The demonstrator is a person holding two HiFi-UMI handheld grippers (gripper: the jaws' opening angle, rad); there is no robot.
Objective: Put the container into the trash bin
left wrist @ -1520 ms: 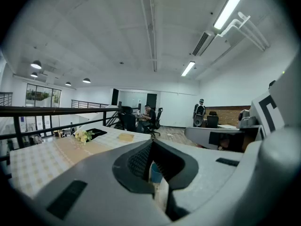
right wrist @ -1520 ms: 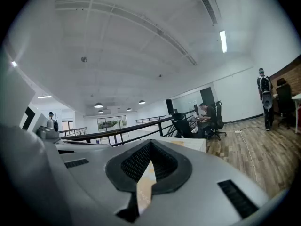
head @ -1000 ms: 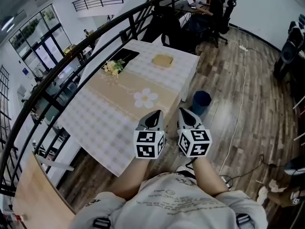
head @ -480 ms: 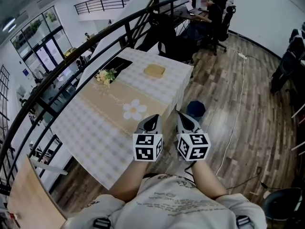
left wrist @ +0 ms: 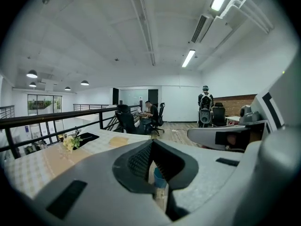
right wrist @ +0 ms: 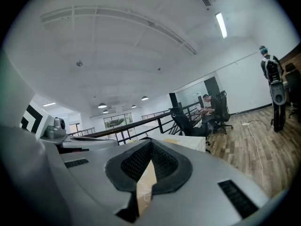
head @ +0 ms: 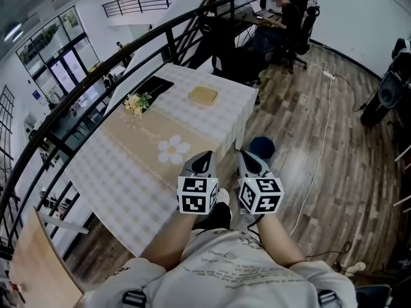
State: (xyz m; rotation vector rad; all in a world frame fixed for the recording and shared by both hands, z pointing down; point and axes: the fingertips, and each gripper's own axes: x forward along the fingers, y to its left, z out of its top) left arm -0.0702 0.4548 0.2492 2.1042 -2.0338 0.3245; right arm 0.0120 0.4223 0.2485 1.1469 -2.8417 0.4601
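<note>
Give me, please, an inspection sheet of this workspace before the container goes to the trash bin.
Surface: table with a checked cloth and a beige runner with a flower print.
Job's things: tan container lies at the table's far end; blue trash bin stands on the floor beside the table.
Clutter: flower bunch and black mat on the table.
Grippers: left gripper and right gripper are side by side in front of the person, both shut, nothing between the jaws.
Cables: white cable runs along the wooden floor, right of the bin.
Surroundings: black railing behind the table; seated person at a far desk.
</note>
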